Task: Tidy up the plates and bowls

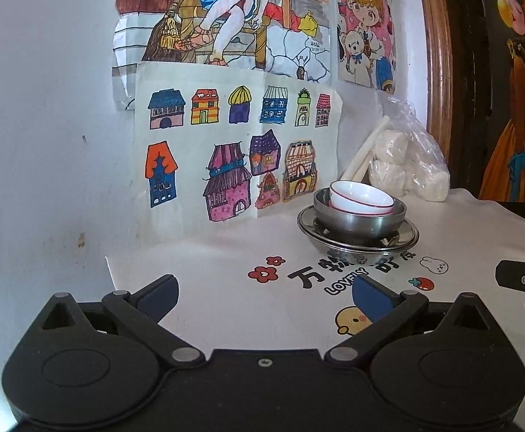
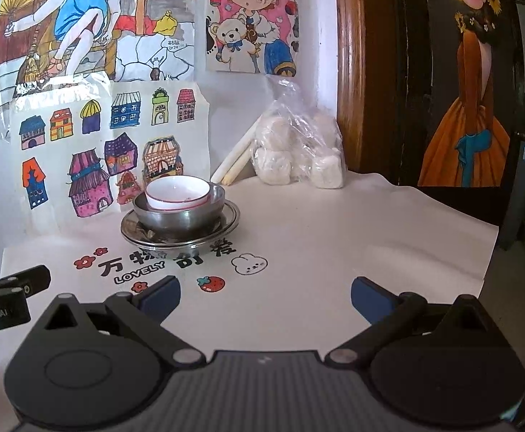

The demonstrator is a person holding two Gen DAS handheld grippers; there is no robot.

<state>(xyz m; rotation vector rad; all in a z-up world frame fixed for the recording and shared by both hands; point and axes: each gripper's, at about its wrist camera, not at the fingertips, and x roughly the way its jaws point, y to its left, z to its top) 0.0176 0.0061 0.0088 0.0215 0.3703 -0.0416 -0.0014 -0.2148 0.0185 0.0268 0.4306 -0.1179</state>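
the worktop (image 2: 334, 252), under a white printed cloth, carries one nested stack towards its back edge by the wall: a steel plate (image 2: 231, 216) under a steel bowl (image 2: 179, 217) under a red-rimmed white bowl (image 2: 177, 192). the steel looks stiff and slippery; the white bowl, tilted, likely fragile, best pinched by its rim. left tongs (image 1: 264, 297) and right tongs (image 2: 266, 297) gape wide, empty.

left wrist view: low over the table (image 1: 478, 237), looks forward to the wall drawings, stacked dishes (image 1: 358, 221) ahead on its right, not close | right wrist view: same low height, same direction, stacked dishes (image 2: 180, 216) ahead on its left | shared: stacked dishes, table, house drawing (image 1: 233, 151) (image 2: 111, 154), plastic bag (image 1: 412, 158) (image 2: 298, 147)
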